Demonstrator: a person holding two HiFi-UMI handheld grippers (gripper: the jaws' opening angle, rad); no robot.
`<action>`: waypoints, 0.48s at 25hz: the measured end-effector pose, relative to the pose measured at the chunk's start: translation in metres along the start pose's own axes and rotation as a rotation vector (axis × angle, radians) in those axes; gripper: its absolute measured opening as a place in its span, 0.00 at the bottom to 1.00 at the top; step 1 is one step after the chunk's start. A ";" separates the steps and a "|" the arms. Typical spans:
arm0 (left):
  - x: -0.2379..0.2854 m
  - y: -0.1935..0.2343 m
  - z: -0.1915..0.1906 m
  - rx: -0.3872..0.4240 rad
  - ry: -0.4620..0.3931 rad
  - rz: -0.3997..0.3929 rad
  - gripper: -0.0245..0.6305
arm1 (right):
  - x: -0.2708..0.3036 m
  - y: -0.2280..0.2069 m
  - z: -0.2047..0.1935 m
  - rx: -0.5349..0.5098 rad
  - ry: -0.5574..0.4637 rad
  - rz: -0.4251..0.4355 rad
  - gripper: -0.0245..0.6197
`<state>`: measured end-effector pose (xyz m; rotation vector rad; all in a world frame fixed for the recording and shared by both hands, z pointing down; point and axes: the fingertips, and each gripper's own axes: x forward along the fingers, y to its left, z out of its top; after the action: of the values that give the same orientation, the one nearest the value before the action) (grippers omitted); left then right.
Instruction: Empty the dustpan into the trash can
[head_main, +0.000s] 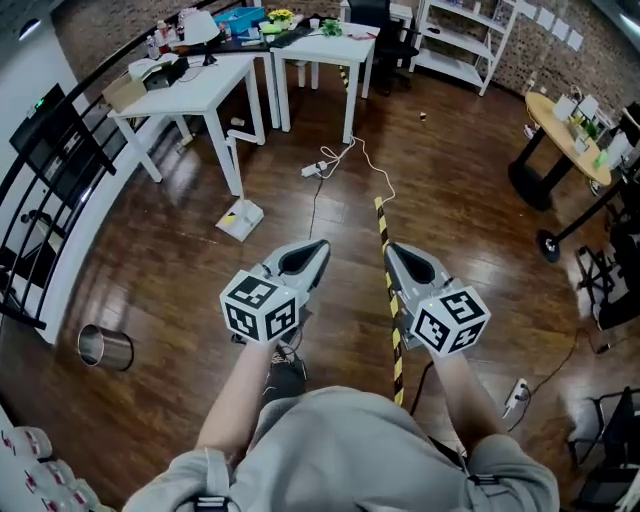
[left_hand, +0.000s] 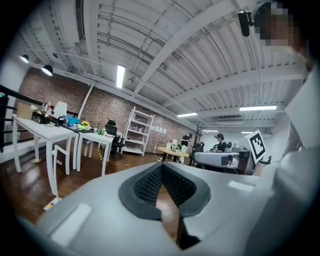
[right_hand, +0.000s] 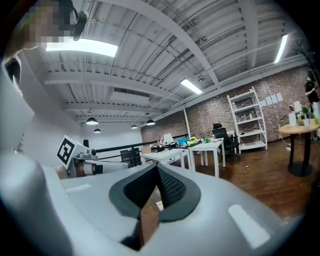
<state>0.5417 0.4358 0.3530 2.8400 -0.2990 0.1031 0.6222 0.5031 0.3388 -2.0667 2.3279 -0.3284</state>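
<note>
Sprawling open floor (head_main: 460, 220); trash can (head_main: 105, 347) leftward.

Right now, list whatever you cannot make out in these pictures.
- White flat thing on the floor beside the near white table, head view: too small to tell whether it is a dustpan.
- Metal can lying on its side, head view: its inside is too small and dark to read.
- Clutter on that table, head view: tiny, partly cut off by the top edge.
</note>
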 end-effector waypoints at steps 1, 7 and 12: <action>-0.004 0.024 0.005 0.002 -0.007 0.012 0.04 | 0.025 0.005 0.000 -0.004 0.005 0.013 0.04; -0.038 0.166 0.041 -0.020 -0.034 0.073 0.04 | 0.180 0.053 0.012 -0.035 0.034 0.090 0.04; -0.064 0.246 0.061 -0.028 -0.029 0.093 0.04 | 0.278 0.094 0.028 -0.041 0.019 0.147 0.04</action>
<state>0.4294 0.2002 0.3553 2.8018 -0.4361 0.0759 0.4980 0.2353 0.3323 -1.9028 2.4995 -0.3004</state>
